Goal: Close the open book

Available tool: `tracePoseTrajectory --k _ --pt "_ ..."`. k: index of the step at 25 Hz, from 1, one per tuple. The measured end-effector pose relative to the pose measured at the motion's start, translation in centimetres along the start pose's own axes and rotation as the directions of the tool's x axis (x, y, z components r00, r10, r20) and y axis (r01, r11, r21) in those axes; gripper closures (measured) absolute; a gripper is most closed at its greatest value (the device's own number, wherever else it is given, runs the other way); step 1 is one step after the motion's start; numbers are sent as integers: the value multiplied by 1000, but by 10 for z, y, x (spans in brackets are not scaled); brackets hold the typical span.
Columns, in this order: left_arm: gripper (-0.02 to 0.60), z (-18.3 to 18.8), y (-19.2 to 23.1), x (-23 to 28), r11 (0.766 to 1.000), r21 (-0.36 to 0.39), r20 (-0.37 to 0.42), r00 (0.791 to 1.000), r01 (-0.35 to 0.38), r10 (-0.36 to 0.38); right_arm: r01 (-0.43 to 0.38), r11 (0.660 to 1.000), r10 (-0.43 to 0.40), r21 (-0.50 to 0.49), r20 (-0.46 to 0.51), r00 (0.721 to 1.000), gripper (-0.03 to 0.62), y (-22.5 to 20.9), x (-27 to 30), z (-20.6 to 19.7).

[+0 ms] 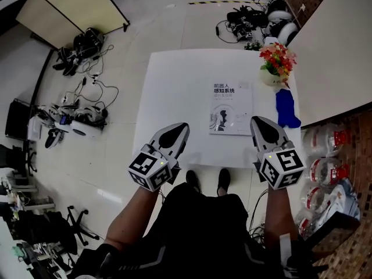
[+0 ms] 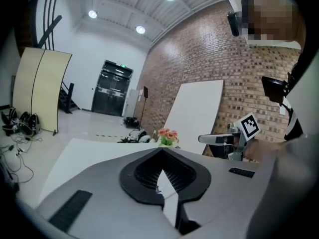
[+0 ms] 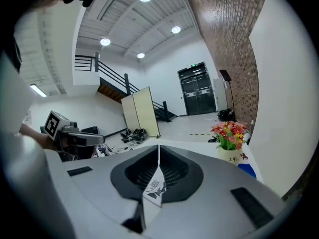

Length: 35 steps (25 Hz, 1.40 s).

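The book (image 1: 231,108) lies shut and flat on the white table (image 1: 174,86), its pale cover with dark print facing up, right of the middle. My left gripper (image 1: 181,127) hovers over the table's near edge, left of the book, jaws together and holding nothing. My right gripper (image 1: 258,121) hangs just off the book's near right corner, shut and holding nothing. In the left gripper view the jaws (image 2: 162,153) meet at the tip. The right gripper view shows its jaws (image 3: 159,149) closed, with a sliver of the book's cover (image 3: 153,188) below them.
A pot of red and yellow flowers (image 1: 276,63) stands at the table's far right corner, with a blue object (image 1: 286,108) lying next to it. Cables and gear (image 1: 81,45) litter the floor to the left and beyond the table. My shoes (image 1: 206,181) are at the near edge.
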<state>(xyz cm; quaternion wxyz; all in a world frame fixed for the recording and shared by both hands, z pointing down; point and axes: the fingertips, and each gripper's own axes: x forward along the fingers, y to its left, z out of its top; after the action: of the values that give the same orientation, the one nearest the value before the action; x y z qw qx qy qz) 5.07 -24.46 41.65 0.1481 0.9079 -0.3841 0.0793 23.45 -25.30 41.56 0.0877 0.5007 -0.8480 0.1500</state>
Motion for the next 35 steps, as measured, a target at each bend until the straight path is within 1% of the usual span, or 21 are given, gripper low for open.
tracePoseTrajectory --k 2,3,4,5,7,8,9,11,13,15,18,21,23,25,28,30,32,35 --pt "586 2 -9 -16 996 80 -4 1000 -23 24 -10 1000 10 -23 11 1000 585 9 -3 4" --pt "586 1 -14 -26 994 109 -6 1000 -30 31 -11 999 11 -37 16 1000 586 17 -7 6" --pt "586 0 -19 -37 994 108 -4 999 -32 32 -6 998 8 -62 23 1000 586 27 -12 9" --pt "586 -2 -22 -48 997 77 2 1000 -31 31 2 995 1 -98 33 999 586 39 -20 12" --pt "586 -5 -26 -70 999 -13 22 999 -32 32 11 989 -2 -148 61 998 586 69 -37 17" --pt "586 -7 -28 -83 999 -37 40 999 -29 30 7 990 4 -142 78 997 586 85 -46 19" --pt "586 -9 -32 -96 999 -40 60 998 -22 24 5 992 7 -124 92 996 586 100 -54 19" --pt "586 -17 -39 -128 1000 -14 90 996 -1 2 19 996 -9 -89 107 994 586 129 -71 12" --pt "586 -28 -44 -161 1000 -8 91 996 11 -10 38 999 -34 -34 112 993 586 158 -87 3" --pt "586 -38 -48 -191 999 -31 85 996 12 -9 40 999 -43 24 104 994 586 186 -103 -6" --pt "586 -54 -62 -225 999 -35 78 997 24 -21 36 999 -39 36 87 995 586 217 -133 -15" --pt "586 -57 -90 -245 999 12 81 995 49 -50 61 998 -62 18 98 993 586 227 -173 -21" --pt "586 -58 -108 -255 998 32 82 995 49 -52 72 997 -74 23 115 991 586 229 -197 -25" --pt "586 -61 -129 -267 998 32 89 995 47 -49 67 998 -69 21 131 989 586 234 -221 -29" --pt "586 -53 -172 -286 999 11 148 988 43 -44 39 999 -40 8 157 987 586 240 -265 -34" --pt "586 -54 -204 -294 1000 -8 166 986 21 -19 29 999 -32 21 171 985 586 235 -302 -42" --pt "586 -62 -236 -302 1000 -21 162 987 -15 18 14 1000 -18 23 174 985 586 229 -339 -53" --pt "586 -69 -278 -316 997 -14 169 983 -75 76 -4 1000 7 -18 178 984 586 220 -388 -62"
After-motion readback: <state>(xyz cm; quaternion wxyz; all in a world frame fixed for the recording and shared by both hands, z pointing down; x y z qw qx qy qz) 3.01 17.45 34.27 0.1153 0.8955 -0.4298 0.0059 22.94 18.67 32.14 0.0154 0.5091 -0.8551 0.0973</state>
